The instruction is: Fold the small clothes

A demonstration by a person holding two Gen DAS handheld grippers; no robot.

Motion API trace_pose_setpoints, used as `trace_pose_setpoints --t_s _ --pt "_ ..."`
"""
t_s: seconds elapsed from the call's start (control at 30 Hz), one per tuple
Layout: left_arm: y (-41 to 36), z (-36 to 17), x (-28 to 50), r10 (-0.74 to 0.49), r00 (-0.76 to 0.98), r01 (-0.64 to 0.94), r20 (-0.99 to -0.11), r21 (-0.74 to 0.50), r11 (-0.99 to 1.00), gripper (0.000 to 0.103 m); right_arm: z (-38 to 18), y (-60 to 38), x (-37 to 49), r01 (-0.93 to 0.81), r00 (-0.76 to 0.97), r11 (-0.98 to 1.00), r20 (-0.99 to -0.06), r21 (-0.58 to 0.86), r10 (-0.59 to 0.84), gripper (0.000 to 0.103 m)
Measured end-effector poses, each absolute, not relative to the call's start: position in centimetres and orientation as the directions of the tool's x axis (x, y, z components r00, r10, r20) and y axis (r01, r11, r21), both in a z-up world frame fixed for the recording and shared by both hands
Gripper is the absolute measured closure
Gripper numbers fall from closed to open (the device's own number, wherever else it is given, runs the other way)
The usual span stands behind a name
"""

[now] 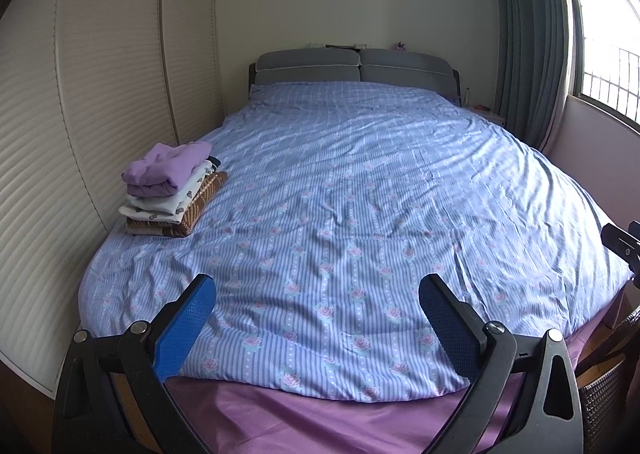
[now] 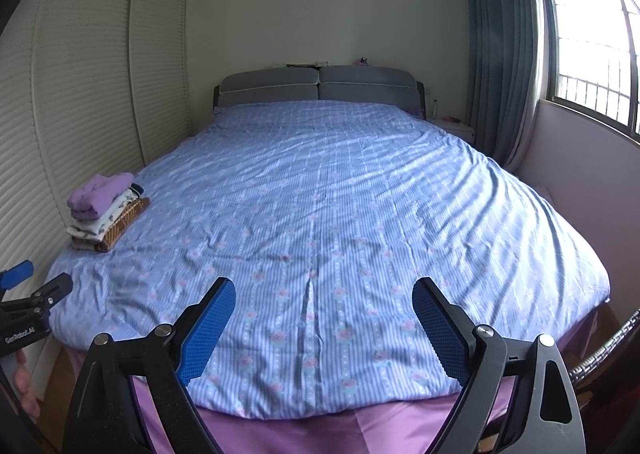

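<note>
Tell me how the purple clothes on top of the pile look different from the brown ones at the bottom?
The purple garment is plain lilac; the brown garment is patterned with pale stripes. The purple one tops the stack and looks soft and rumpled; the brown one lies flat beneath everything, on the quilt. Both are folded and in one pile near the bed's left edge.

Small items on headboard shelf at 12 o'clock too tiny to identify, lower garments in folded stack mostly covered, wicker basket at 4 o'clock cut off by frame edge.
</note>
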State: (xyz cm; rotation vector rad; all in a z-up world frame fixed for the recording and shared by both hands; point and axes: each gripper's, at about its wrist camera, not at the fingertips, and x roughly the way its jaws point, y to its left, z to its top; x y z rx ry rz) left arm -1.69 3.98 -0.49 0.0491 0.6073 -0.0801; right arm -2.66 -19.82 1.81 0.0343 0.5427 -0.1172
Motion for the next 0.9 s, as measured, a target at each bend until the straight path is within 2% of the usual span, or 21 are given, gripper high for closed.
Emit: trace_pose_setpoints --t_s 0.9 --pt "3.58 -0.13 -1.53 -0.069 0.816 0.105 -0.574 0.03 0.994 0.0 1.72 -20.33 -2.61 0.129 0.849 0.991 -0.52 0.027 -0.096 0.012"
